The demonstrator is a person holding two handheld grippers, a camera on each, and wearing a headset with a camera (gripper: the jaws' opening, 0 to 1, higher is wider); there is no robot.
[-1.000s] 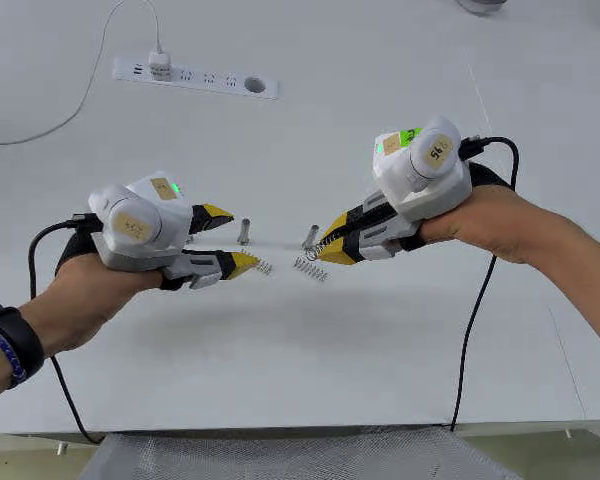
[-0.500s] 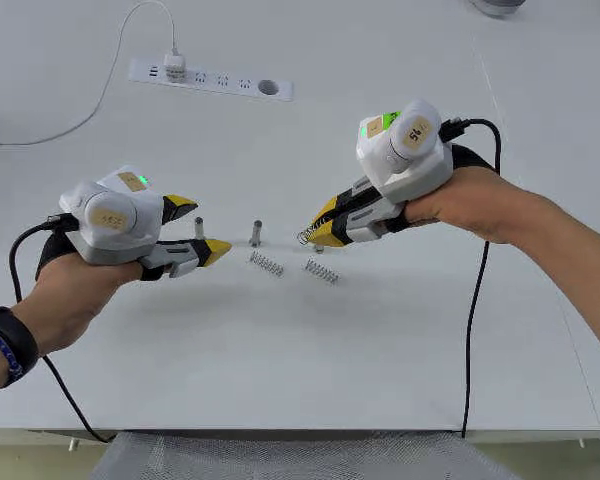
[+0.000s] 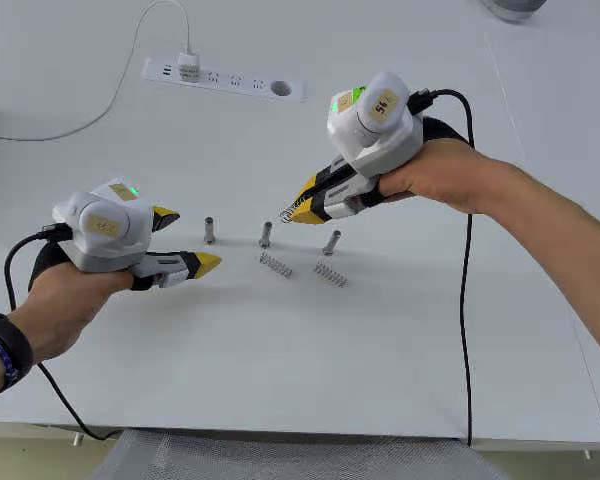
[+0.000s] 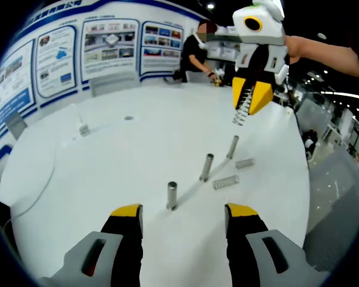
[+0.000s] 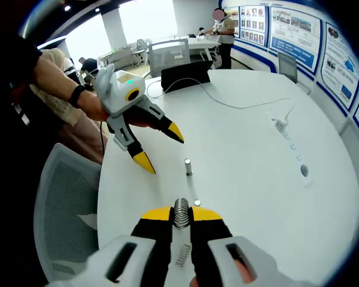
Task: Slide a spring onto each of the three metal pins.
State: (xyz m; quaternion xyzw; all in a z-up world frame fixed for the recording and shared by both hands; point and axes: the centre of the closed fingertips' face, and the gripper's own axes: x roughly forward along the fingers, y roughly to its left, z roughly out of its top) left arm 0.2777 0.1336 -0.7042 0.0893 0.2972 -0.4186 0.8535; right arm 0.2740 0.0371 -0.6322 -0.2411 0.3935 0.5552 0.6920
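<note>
Just up-right of the middle pin, the right gripper is clenched on a spring, whose long axis slants down toward that pin; the left gripper waits released, empty.

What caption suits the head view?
Right gripper holds a small coiled metal spring near three short grey metal pins; left gripper hovers open; two loose springs lie nearby.
</note>
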